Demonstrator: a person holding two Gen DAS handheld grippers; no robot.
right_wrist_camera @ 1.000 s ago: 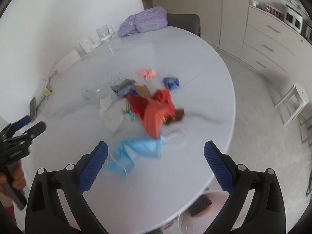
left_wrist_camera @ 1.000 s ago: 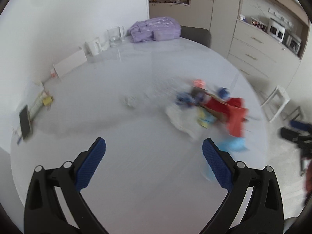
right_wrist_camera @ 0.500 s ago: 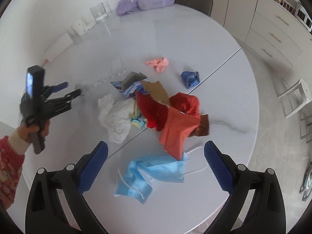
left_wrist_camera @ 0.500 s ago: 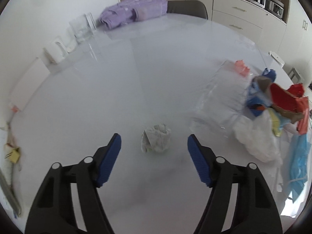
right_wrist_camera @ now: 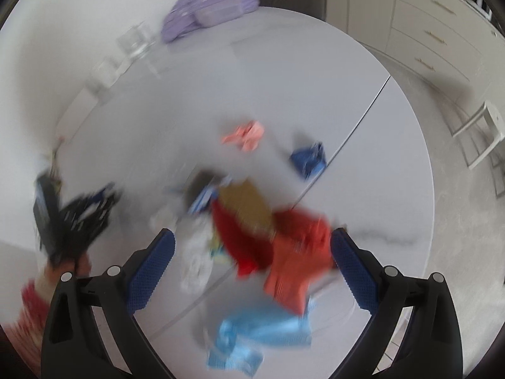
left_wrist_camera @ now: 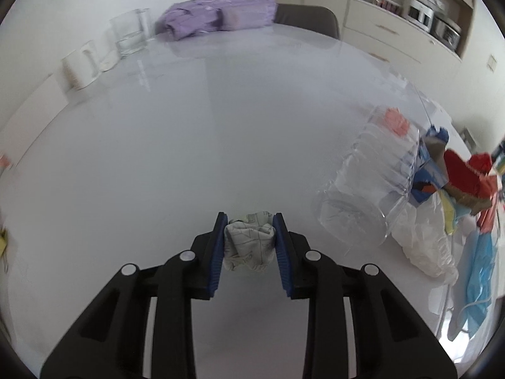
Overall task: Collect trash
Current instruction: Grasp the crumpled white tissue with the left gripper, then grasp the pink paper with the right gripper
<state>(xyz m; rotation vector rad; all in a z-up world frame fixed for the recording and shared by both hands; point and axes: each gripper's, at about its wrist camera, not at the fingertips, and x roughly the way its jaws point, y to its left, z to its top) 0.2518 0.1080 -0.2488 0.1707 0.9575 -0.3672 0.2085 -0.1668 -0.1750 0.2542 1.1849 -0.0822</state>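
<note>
**Trash on the round table, one paper ball between my left pads**

Trash is spread over the white round table (left_wrist_camera: 221, 145), and my two views split it. My right wrist view, badly blurred, looks down on the whole heap near the table's right edge: red and orange wrappers (right_wrist_camera: 284, 252), a brown card piece (right_wrist_camera: 246, 202), a white crumpled bag (right_wrist_camera: 195, 262), a blue face mask (right_wrist_camera: 252, 331) nearest the front edge, a pink scrap (right_wrist_camera: 246, 132) and a small blue packet (right_wrist_camera: 309, 158) lying apart toward the far side. It also shows my left gripper (right_wrist_camera: 94, 208) from outside, at the table's left edge, with my hand and a red patterned sleeve (right_wrist_camera: 28, 309) below it. My left wrist view is sharper and shows what the other cannot: a clear plastic bottle (left_wrist_camera: 366, 195) lying on its side against the heap, a purple backpack (left_wrist_camera: 221, 9), a glass jar (left_wrist_camera: 129, 34) and a white mug (left_wrist_camera: 79, 66) along the far edge.

Only that view shows the crumpled paper ball (left_wrist_camera: 249, 243), off-white with thin printed lines, sitting on the table toward the front edge, left of the bottle and well apart from the heap.

My left gripper (left_wrist_camera: 249, 240) is closing, its blue pads (left_wrist_camera: 219, 252) touching the ball on either side. My right gripper (right_wrist_camera: 252, 265) hangs above the heap with its pads (right_wrist_camera: 151, 268) spread wide, nothing between them.
</note>
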